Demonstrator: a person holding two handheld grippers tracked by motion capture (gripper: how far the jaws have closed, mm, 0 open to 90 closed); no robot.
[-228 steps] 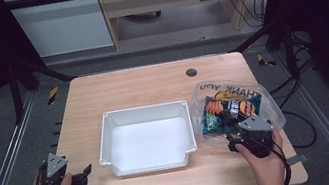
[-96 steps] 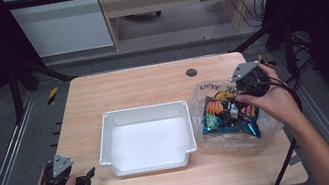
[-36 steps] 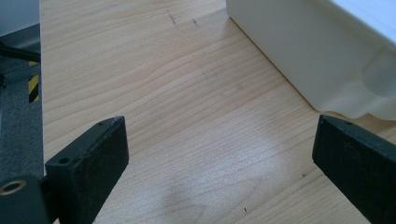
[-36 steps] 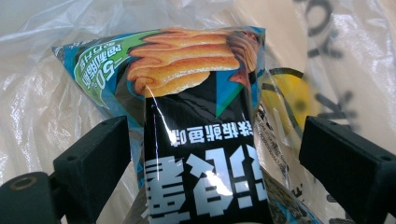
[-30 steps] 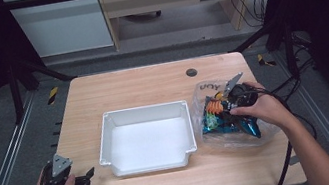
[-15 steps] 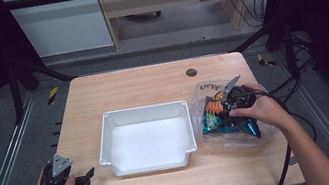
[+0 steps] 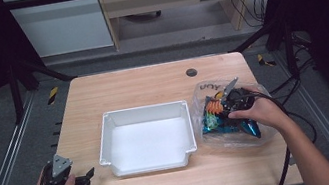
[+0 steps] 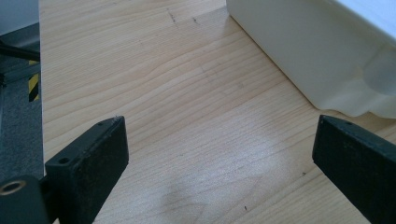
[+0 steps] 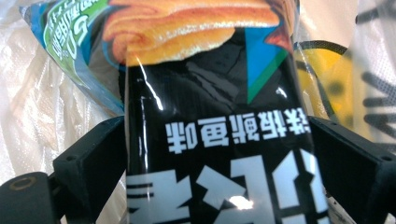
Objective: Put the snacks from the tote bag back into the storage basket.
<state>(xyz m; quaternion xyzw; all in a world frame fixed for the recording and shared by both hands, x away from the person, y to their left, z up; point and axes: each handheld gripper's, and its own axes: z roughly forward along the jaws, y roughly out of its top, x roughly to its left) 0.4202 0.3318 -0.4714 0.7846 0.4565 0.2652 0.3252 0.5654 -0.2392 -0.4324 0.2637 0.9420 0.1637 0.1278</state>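
The black snack packet [image 9: 212,135], glossy with white characters and a picture of orange chips, lies inside the clear plastic bag [image 7: 260,132] on the tabletop [image 7: 150,82], right of the white tray [image 7: 143,114]. The right claw [image 9: 219,158] is around the packet, jaws at both edges; I cannot tell if it presses. The left claw [image 8: 219,154] is wide apart over bare wood.

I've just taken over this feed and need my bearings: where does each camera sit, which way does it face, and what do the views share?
High view: above the person's side, looking forward and down on the table; both forearms, left gripper, right gripper in the plastic bag.
Left gripper view: rides the left gripper, facing bare wood between wide-apart jaws, the white bin ahead.
Right gripper view: rides the right gripper, jaws either side of a black snack packet.
Shared: the white bin shows in the high and left gripper views.
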